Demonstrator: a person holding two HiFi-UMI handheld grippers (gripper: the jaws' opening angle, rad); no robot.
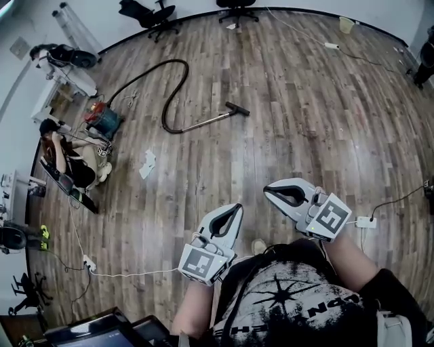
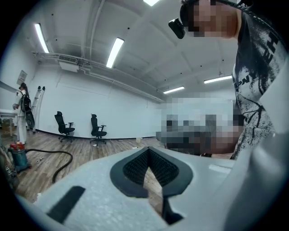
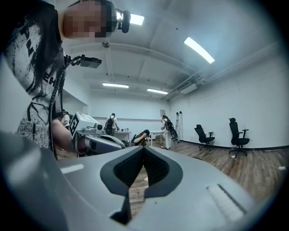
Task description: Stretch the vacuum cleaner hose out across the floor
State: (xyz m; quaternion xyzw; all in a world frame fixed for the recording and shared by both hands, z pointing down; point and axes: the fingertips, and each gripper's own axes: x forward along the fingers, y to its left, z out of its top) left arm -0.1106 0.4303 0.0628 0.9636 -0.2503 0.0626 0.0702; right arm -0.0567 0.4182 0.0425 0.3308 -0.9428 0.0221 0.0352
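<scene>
The vacuum cleaner (image 1: pixel 103 120) stands on the wood floor at the far left. Its black hose (image 1: pixel 169 68) loops up and back down into a metal wand that ends in a floor nozzle (image 1: pixel 237 108). Both grippers are held close to my body, far from the hose. My left gripper (image 1: pixel 235 208) and my right gripper (image 1: pixel 267 192) are shut with nothing between the jaws. In the left gripper view the closed tips (image 2: pixel 146 149) point across the room, with the vacuum cleaner (image 2: pixel 18 155) and the hose (image 2: pixel 58 157) low at the left. The right gripper view shows its closed tips (image 3: pixel 143 148) and the left gripper (image 3: pixel 97 142) beside them.
A person (image 1: pixel 71 159) sits on the floor near the vacuum, beside a white table (image 1: pixel 64 78). A paper scrap (image 1: pixel 147 164) lies left of centre. Office chairs (image 1: pixel 152 13) stand by the far wall. A white cable (image 1: pixel 122 273) and a power strip (image 1: pixel 366 221) lie near my feet.
</scene>
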